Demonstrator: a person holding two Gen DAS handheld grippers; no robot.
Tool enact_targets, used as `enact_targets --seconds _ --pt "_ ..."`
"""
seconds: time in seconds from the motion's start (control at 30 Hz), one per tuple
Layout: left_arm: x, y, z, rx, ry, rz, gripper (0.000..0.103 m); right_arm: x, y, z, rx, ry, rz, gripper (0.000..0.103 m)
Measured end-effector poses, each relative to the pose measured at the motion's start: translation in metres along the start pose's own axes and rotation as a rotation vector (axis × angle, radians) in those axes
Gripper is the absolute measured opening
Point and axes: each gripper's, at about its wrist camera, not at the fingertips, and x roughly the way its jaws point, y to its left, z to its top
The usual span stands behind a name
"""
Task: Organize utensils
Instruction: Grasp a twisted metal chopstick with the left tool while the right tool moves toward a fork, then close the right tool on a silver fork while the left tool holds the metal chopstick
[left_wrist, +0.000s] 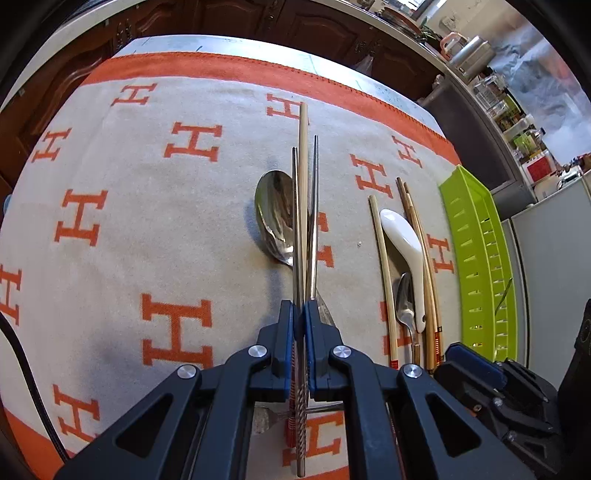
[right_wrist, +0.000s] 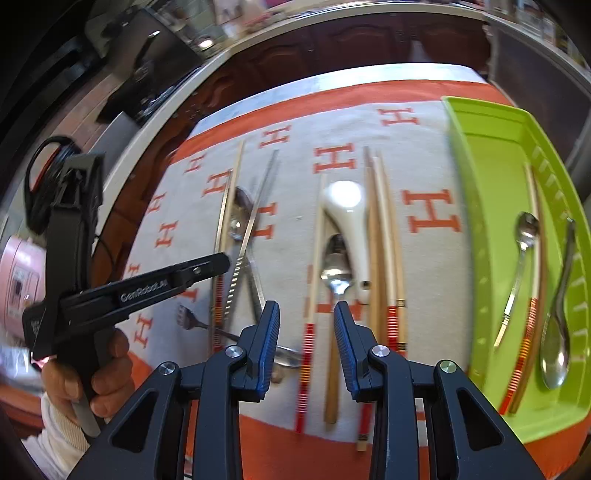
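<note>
My left gripper (left_wrist: 299, 308) is shut on a bundle of chopsticks (left_wrist: 303, 206), two metal and one wooden, held above a large metal spoon (left_wrist: 275, 218) on the cloth. In the right wrist view the left gripper (right_wrist: 221, 260) holds those chopsticks (right_wrist: 255, 218) at the left. My right gripper (right_wrist: 306, 314) is open and empty above a small metal spoon (right_wrist: 335, 269), a white ceramic spoon (right_wrist: 351, 229) and several wooden chopsticks (right_wrist: 384, 251). The green tray (right_wrist: 480, 155) at the right holds two spoons (right_wrist: 522, 254) and chopsticks.
A grey cloth with orange H letters (left_wrist: 147, 184) covers the table. A small fork (right_wrist: 192, 321) lies near the front left. The green tray also shows in the left wrist view (left_wrist: 476, 258). Dark cabinets and cluttered counters stand behind.
</note>
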Motion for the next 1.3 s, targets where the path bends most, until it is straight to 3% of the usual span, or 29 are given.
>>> enact_targets --seconds 0.23,0.63,0.97,1.1,1.2,1.3 --pt "-0.017 0.017 -0.007 -0.034 -0.019 -0.045 0.004 0.017 0.045 -0.005 -0.24 0.061 0.029 0.031" --pt "-0.031 0.042 -0.012 -0.058 -0.032 -0.054 0.004 0.052 0.075 -0.027 -0.42 0.184 0.068 0.031" --pt "-0.036 0.069 -0.012 -0.118 -0.033 -0.049 0.004 0.075 0.116 -0.046 -0.747 0.163 -0.025 0.031" --pt "-0.036 0.075 -0.014 -0.132 -0.033 -0.055 0.004 0.081 0.131 -0.058 -0.869 0.125 -0.085 0.016" --pt "-0.039 0.079 -0.015 -0.138 -0.037 -0.057 0.004 0.079 0.132 -0.059 -0.86 0.093 -0.098 0.009" --pt "-0.042 0.08 -0.016 -0.143 -0.046 -0.059 0.004 0.075 0.125 -0.052 -0.786 0.086 -0.057 0.003"
